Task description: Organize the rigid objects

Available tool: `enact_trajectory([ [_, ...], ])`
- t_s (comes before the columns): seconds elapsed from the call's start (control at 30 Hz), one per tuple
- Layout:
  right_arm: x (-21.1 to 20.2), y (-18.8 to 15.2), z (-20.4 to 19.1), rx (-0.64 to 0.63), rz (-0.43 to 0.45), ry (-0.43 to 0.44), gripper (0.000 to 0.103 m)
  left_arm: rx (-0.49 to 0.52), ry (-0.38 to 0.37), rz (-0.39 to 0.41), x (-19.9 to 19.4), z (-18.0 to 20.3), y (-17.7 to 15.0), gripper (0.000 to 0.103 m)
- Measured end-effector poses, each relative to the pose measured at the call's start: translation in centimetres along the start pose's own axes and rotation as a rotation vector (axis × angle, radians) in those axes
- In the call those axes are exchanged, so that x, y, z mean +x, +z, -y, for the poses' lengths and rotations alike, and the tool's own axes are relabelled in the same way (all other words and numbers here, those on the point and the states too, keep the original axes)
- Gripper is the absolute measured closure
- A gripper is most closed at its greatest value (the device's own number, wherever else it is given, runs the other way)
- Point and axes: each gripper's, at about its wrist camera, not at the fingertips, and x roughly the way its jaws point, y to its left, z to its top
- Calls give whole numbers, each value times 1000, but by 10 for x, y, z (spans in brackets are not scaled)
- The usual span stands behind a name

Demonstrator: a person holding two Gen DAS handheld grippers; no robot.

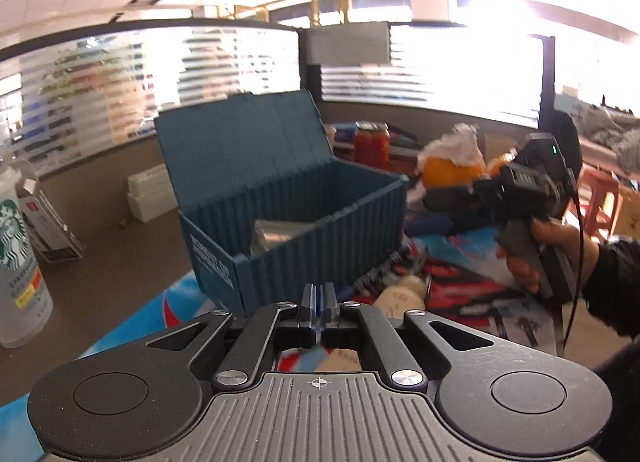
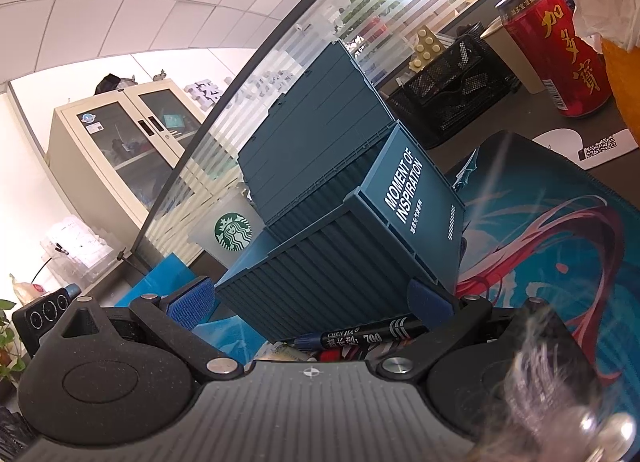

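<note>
Left wrist view: left gripper (image 1: 319, 312) seen closed, pads together, nothing between. Blue bin (image 1: 296, 197) just beyond, lid raised, silvery item (image 1: 276, 236) inside. Cream bottle (image 1: 402, 294) lying on mat (image 1: 460, 282) just right of fingertips, nearer left hand. Right gripper (image 1: 444, 201) held in hand (image 1: 532, 250) at far right.

Right wrist view: right gripper (image 2: 312, 302) open, jaws wide either side of bin's near end. Marker (image 2: 372, 336) seen only here, lying crosswise near jaws, long axis left-right. Bottle not seen here.

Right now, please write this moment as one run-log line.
left claw: shut, empty | right claw: open, nothing gripped | blue box: lid open | marker: on mat
</note>
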Motion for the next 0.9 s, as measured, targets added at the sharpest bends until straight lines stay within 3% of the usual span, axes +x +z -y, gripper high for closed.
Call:
enact_trajectory([
  [0.07, 0, 1, -1, 0, -4, 1, 0, 0, -31, -28, 6, 4, -4, 94],
  [0.1, 1, 1, 0, -1, -7, 2, 0, 5, -43, -38, 9, 8, -5, 82],
  [0.13, 2, 1, 0, -3, -10, 1, 0, 16, -47, -45, 13, 12, -5, 61],
  [0.17, 2, 1, -1, -4, -12, 1, 0, 30, -48, -44, 17, 15, -6, 47],
  [0.2, 2, 1, -1, -5, -12, 1, 0, 40, -55, -43, 20, 17, -6, 25],
  [0.3, 2, 1, -1, -4, -11, 1, 0, 66, -100, -58, 32, 21, -5, 23],
  [0.57, 4, 4, 3, -7, -12, 13, 0, 109, -119, -154, 72, 16, -12, 22],
  [0.9, 5, 6, 4, -17, -23, 36, 0, 186, -116, -153, 81, 21, -12, 25],
])
